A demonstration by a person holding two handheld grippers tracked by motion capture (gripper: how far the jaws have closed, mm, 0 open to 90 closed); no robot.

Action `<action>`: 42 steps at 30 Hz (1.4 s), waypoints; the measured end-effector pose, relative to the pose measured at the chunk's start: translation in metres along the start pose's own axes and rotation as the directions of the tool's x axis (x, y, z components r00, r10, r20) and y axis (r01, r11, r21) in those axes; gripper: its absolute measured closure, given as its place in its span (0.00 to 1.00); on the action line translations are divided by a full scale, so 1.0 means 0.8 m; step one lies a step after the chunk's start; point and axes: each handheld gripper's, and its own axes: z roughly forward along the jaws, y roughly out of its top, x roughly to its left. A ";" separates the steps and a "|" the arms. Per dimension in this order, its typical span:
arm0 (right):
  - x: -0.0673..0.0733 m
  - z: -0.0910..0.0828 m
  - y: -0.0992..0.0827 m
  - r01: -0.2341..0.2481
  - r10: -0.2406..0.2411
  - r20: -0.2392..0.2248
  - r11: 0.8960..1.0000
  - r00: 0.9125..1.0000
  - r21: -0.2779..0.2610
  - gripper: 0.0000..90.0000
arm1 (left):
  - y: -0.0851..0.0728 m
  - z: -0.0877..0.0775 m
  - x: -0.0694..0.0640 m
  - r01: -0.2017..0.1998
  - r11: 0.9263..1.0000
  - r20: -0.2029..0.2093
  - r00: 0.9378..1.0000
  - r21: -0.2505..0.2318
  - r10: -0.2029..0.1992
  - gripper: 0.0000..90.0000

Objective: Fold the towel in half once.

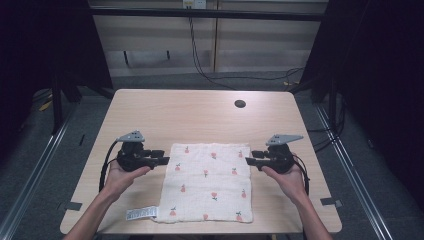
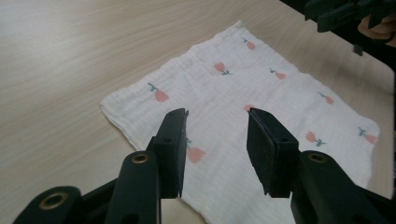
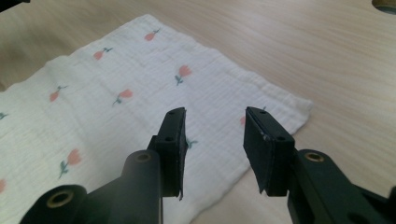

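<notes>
Cloth handling is at the approach step: a white square muslin cloth printed with small pink tulips [image 1: 210, 181] lies flat on the pale wooden table [image 1: 200, 112], toward its near edge. The left gripper [image 1: 165, 161] hovers at the cloth's left far corner and the right gripper [image 1: 248, 160] at its right far corner, each with jaws parted and nothing between them. Judging from this, the next move calls for lowering both to pinch the corners evenly.
</notes>
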 end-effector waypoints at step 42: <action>-0.078 0.090 0.005 -0.107 0.106 0.044 0.994 0.993 0.031 0.98 | -0.006 0.088 0.088 0.114 0.992 -0.090 0.990 0.062 -0.108 0.61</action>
